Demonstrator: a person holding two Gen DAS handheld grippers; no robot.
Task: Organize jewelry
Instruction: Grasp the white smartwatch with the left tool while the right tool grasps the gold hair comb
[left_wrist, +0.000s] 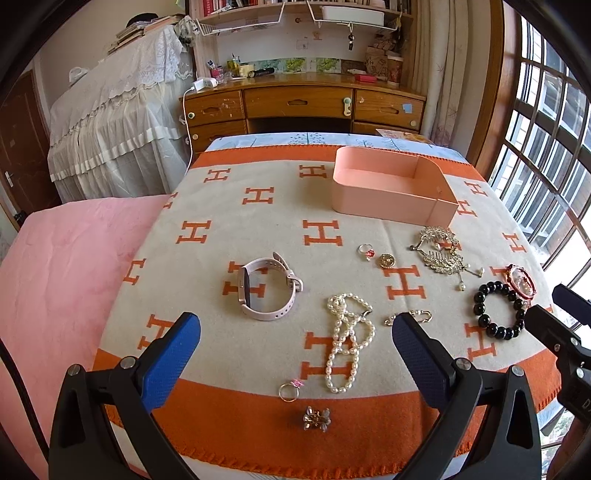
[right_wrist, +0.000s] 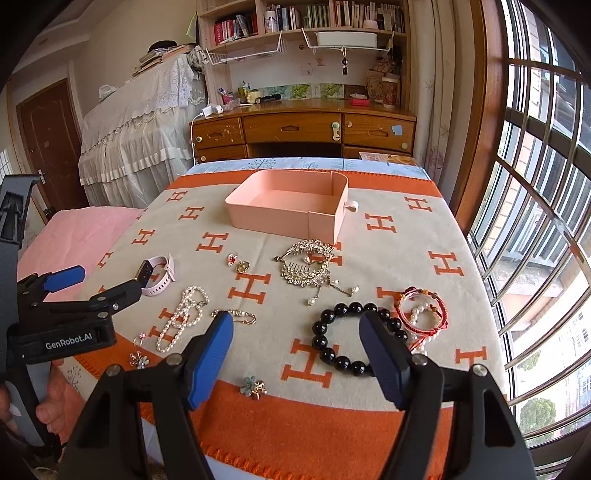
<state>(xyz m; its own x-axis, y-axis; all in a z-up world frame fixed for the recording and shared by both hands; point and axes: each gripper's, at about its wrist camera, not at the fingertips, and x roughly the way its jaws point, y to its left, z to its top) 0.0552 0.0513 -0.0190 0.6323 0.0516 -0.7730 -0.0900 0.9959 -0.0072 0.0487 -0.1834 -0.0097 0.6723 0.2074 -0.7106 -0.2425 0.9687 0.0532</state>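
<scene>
A pink tray (left_wrist: 384, 206) (right_wrist: 280, 221) stands at the back of the orange and beige blanket (left_wrist: 258, 229). Jewelry lies in front of it: a pink watch (left_wrist: 267, 286) (right_wrist: 157, 275), a pearl necklace (left_wrist: 347, 339) (right_wrist: 183, 317), a black bead bracelet (left_wrist: 498, 310) (right_wrist: 351, 339), a red cord bracelet (right_wrist: 423, 310), a rhinestone hair comb (left_wrist: 441, 251) (right_wrist: 308, 264), rings (left_wrist: 290, 390) and brooches (right_wrist: 255, 386). My left gripper (left_wrist: 295, 332) is open above the pearls. My right gripper (right_wrist: 295, 328) is open above the black bracelet.
A wooden desk (left_wrist: 303, 103) with drawers stands behind the table. A lace-covered piece of furniture (left_wrist: 110, 110) is at the left, a barred window (right_wrist: 535, 221) at the right. A pink cloth (left_wrist: 62, 266) lies left of the blanket.
</scene>
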